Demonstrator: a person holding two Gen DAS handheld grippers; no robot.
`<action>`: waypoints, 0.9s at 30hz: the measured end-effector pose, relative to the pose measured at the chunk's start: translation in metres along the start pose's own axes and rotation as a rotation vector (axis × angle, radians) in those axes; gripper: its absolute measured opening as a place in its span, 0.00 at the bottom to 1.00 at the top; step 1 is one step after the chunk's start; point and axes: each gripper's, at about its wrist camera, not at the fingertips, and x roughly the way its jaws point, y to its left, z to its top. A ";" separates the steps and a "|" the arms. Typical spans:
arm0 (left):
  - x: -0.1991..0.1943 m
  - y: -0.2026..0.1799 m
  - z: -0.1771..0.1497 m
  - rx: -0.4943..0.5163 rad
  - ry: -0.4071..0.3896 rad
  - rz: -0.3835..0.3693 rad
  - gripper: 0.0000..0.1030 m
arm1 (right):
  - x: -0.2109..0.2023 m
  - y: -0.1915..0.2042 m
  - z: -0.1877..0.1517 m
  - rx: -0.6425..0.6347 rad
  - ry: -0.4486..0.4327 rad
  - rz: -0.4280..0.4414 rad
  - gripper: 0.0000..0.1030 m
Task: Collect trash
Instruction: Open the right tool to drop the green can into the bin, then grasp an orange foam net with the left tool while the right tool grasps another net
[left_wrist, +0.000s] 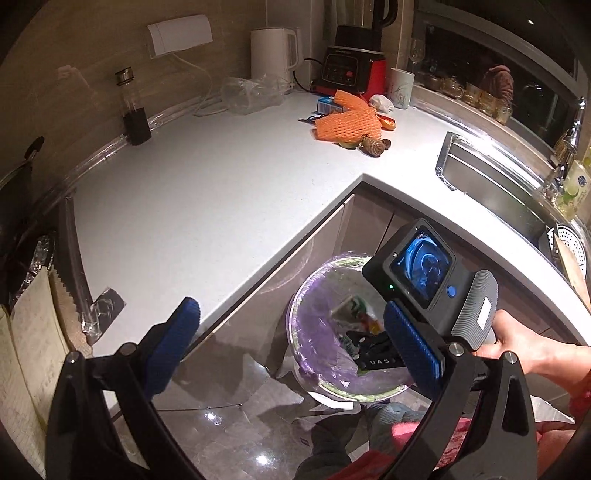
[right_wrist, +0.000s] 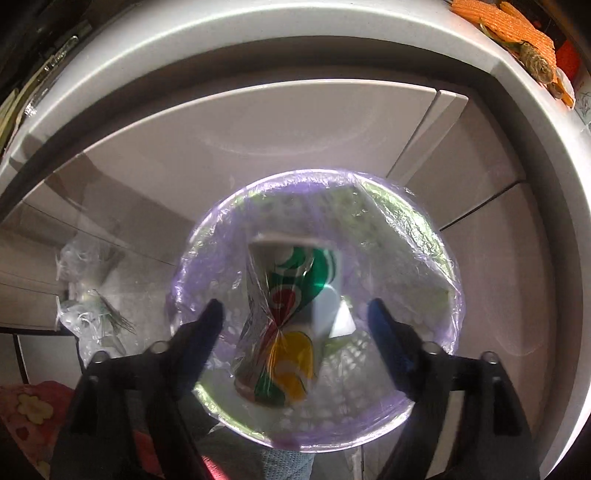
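A round trash bin with a purple liner (left_wrist: 317, 325) stands on the floor below the counter corner; it fills the right wrist view (right_wrist: 436, 258). A crushed green, red and yellow paper cup (right_wrist: 291, 325) lies inside it, blurred. My right gripper (right_wrist: 295, 314) is open and empty, directly above the bin; its body shows in the left wrist view (left_wrist: 424, 280). My left gripper (left_wrist: 291, 332) is open and empty, over the counter edge. Orange foam netting and fruit scraps (left_wrist: 347, 122) lie on the white counter (left_wrist: 207, 192) at the back.
A kettle (left_wrist: 273, 55), a blender (left_wrist: 351, 62), a mug (left_wrist: 400, 88), a clear plastic bag (left_wrist: 251, 96) and a dark bottle (left_wrist: 135, 110) stand along the wall. A sink (left_wrist: 491, 188) is at right. A plastic bag (right_wrist: 88, 295) lies on the floor.
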 end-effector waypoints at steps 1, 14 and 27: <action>-0.001 0.001 0.000 -0.002 -0.004 0.001 0.93 | 0.000 0.001 0.001 -0.005 -0.004 -0.029 0.90; -0.007 -0.002 0.029 -0.025 -0.047 -0.014 0.93 | -0.116 -0.045 0.009 0.106 -0.230 -0.129 0.98; 0.031 -0.034 0.124 -0.082 -0.073 -0.008 0.93 | -0.219 -0.149 0.032 0.189 -0.448 -0.244 0.98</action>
